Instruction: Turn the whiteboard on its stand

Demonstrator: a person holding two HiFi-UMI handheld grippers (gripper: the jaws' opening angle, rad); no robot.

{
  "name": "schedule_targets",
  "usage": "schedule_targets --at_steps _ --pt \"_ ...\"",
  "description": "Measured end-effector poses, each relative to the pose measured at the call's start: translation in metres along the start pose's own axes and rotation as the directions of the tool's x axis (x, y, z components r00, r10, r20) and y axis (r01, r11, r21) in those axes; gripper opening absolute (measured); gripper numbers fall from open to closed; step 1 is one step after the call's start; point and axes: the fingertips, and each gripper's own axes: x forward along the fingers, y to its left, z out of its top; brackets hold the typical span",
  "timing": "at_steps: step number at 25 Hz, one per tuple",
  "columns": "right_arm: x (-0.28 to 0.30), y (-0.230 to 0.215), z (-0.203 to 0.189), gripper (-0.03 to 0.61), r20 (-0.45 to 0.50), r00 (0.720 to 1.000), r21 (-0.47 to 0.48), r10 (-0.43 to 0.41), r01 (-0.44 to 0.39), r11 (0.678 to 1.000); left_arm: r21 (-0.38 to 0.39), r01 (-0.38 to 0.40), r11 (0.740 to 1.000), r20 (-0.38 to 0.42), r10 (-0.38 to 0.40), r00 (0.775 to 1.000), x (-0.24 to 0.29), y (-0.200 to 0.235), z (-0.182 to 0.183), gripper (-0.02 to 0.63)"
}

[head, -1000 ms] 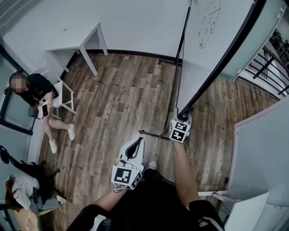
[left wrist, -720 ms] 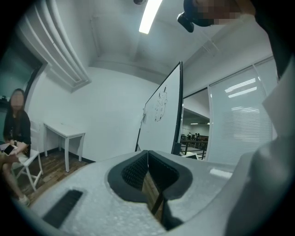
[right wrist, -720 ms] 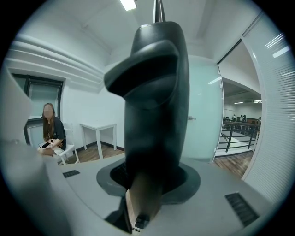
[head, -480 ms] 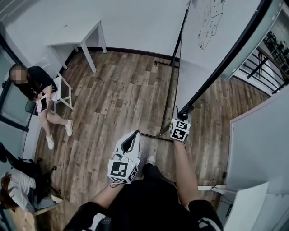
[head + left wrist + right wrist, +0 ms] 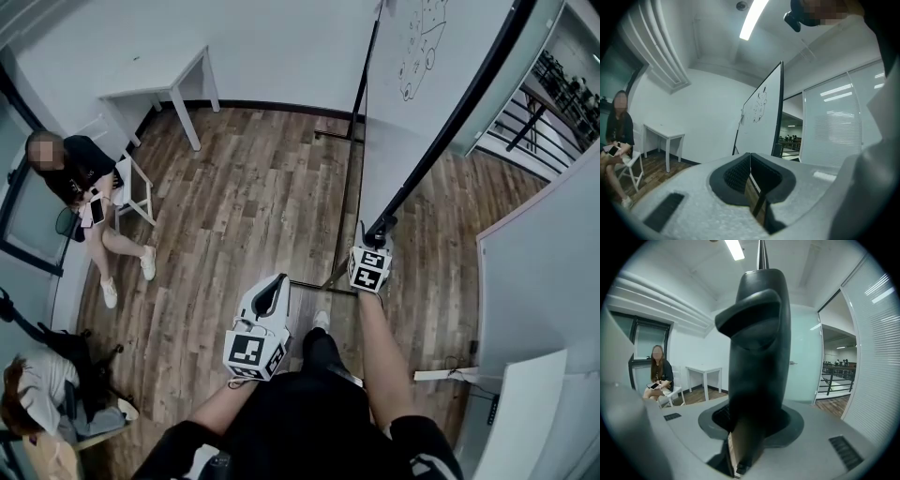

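While your right tool (image 5: 377,232) grips the black corner (image 5: 757,357) of the whiteboard (image 5: 412,122), the board runs away from you toward the back wall. It's on its black stand (image 5: 349,187), over the wooden floor (image 5: 244,206). Your left tool (image 5: 275,292) hovers apart from the board, jaws pressed together on nothing. A seated person (image 5: 80,187) is at the floor's left edge.

No legible text or labels

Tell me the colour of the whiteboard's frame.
The frame is black, clearest in the right gripper view.
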Motion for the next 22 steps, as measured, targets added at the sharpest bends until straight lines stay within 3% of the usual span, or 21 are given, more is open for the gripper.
schedule_targets --at_steps 13,22 --pt "-0.097 0.041 -0.047 0.150 0.014 1.000 -0.001 0.009 -0.009 1.000 0.021 0.093 0.995 -0.026 -0.092 0.995 -0.109 -0.012 -0.030 0.017" --pt "-0.141 0.060 -0.045 0.150 -0.015 1.000 -0.006 0.012 -0.012 1.000 -0.026 0.130 0.991 -0.059 -0.132 0.990 -0.147 -0.019 -0.022 0.017"
